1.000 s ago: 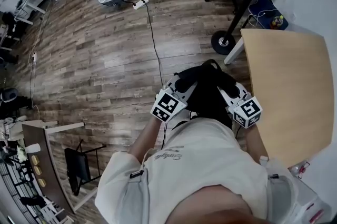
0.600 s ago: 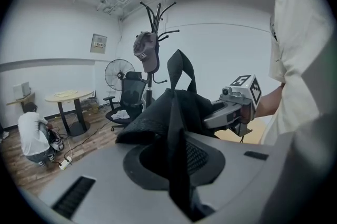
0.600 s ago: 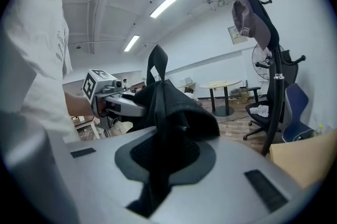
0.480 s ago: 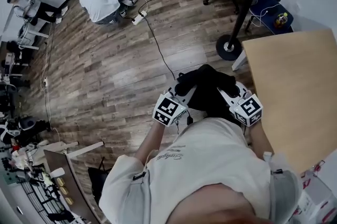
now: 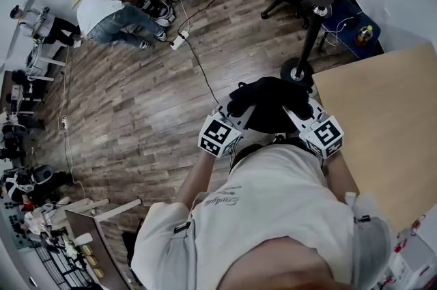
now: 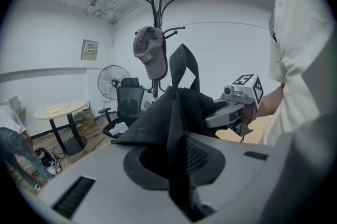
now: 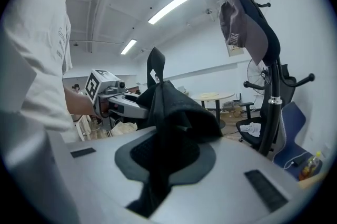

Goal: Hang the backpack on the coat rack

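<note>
Together, left gripper [image 5: 237,111] and right gripper [image 5: 300,111] clamp backpack [image 5: 270,99]; cap [image 6: 149,55] lettering illegible.

cap [image 6: 149,54]: hangs on the coat rack [image 6: 158,7]; pale block lettering runs across its front, too small and curved to read
shirt [image 5: 273,203]: one slanted line of script print on the chest; the letters can't be made out
wall notice [image 6: 90,49]: framed sheet with small print, unreadable from here
left gripper [image 5: 237,108], marker cube [image 5: 218,135]: black-and-white square pattern, no letters or digits
right gripper [image 5: 300,108], marker cube [image 5: 326,136]: the same kind of pattern, no readable text
legible wording anywhere: none
</note>
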Tool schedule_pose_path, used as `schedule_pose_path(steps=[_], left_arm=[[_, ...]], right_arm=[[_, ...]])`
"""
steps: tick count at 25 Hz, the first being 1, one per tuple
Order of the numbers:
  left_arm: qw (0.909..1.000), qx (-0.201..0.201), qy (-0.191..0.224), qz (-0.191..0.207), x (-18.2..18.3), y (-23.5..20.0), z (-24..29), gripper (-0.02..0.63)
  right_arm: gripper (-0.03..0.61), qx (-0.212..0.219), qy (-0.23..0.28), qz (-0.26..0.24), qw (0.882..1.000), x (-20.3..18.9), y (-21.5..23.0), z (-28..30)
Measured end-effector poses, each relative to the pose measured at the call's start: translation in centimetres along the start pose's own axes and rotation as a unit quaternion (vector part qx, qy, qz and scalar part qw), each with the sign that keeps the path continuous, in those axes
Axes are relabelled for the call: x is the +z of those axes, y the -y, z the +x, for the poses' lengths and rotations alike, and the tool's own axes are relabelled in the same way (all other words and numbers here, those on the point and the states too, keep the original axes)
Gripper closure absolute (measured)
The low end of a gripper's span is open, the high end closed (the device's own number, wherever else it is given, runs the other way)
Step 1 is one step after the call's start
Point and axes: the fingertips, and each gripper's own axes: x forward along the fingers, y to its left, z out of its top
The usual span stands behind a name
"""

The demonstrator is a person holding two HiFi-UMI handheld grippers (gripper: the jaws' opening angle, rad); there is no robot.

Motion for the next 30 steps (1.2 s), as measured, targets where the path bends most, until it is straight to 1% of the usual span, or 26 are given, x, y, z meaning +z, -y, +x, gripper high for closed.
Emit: schedule_pose_path(steps=[4, 8, 13, 17, 20, 23, 27, 30], left_arm=[[0.9999, -0.007, 0.005, 0.006, 1.1, -2.0, 1.8, 0.571], [0.9996, -0.026, 0.008, 0.003, 1.6, -3.8, 3.3, 0.571], [0.9976, -0.069, 0.007, -0.006, 1.3, -6.1, 5.1, 0.571], [0.9926, -0.121, 0.006, 0.001, 1.8, -8.8, 6.3, 0.571], [0.9868, -0.162, 0.004, 0.014, 2.6, -10.7, 7.4, 0.571], [0.9783, -0.203, 0.002, 0.041, 3.1, -11.8, 8.9, 0.571], [0.9620, -0.259, -0.005, 0.086, 3.8, -13.1, 10.9, 0.571], [0.9458, -0.305, -0.011, 0.111, 4.5, -14.1, 12.2, 0.571]], right_arm=[[0.549, -0.013, 0.002, 0.006, 1.000, 0.8, 2.1, 1.0], [0.549, -0.026, -0.004, 0.015, 1.000, 1.2, 3.7, 2.1], [0.549, -0.051, -0.025, 0.042, 0.998, 1.0, 5.4, 3.8], [0.549, -0.093, -0.029, 0.056, 0.994, 1.7, 6.8, 5.8], [0.549, -0.133, -0.026, 0.070, 0.988, 2.3, 7.9, 7.0], [0.549, -0.171, -0.018, 0.085, 0.981, 2.2, 8.9, 7.6], [0.549, -0.231, -0.009, 0.104, 0.967, 2.1, 10.3, 8.5], [0.549, -0.279, 0.000, 0.117, 0.953, 2.2, 11.4, 9.3]])
